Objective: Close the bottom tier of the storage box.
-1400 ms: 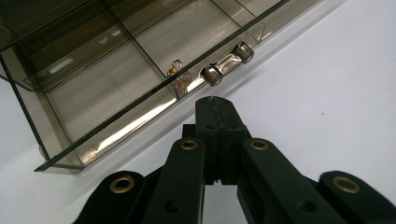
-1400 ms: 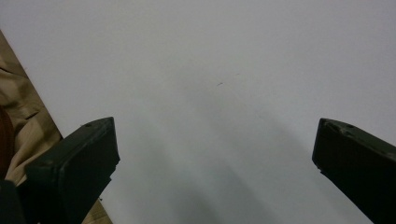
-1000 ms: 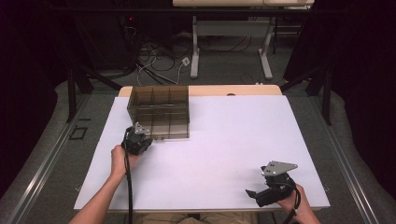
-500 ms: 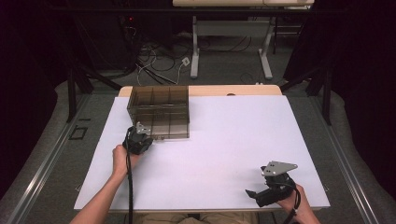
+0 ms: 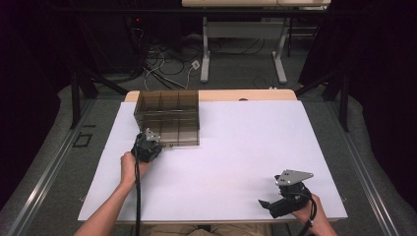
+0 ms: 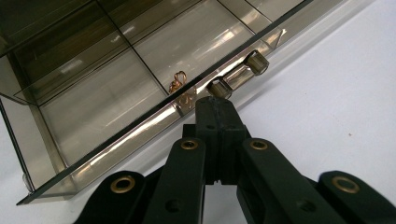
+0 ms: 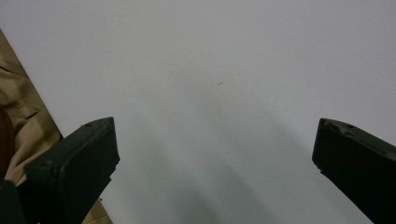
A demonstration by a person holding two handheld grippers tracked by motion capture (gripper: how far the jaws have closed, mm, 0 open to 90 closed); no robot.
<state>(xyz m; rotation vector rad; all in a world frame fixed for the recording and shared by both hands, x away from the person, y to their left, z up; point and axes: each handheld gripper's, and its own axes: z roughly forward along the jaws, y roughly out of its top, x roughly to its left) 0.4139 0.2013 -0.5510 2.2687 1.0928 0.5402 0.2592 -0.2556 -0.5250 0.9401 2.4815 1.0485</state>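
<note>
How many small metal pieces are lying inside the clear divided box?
1: a small copper-coloured hook lies in a compartment of the clear divided box, just behind the latch; smaller pieces elsewhere may be hidden.

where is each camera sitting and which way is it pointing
High view: above the person's side, facing forward and down on the white table; both forearms, left gripper and right gripper show.
Left gripper view: rides the left gripper, looking along shut jaws at the smoky clear plastic divided box.
Right gripper view: rides the right gripper, facing bare table between open jaws.
High and left gripper views share the box.
</note>
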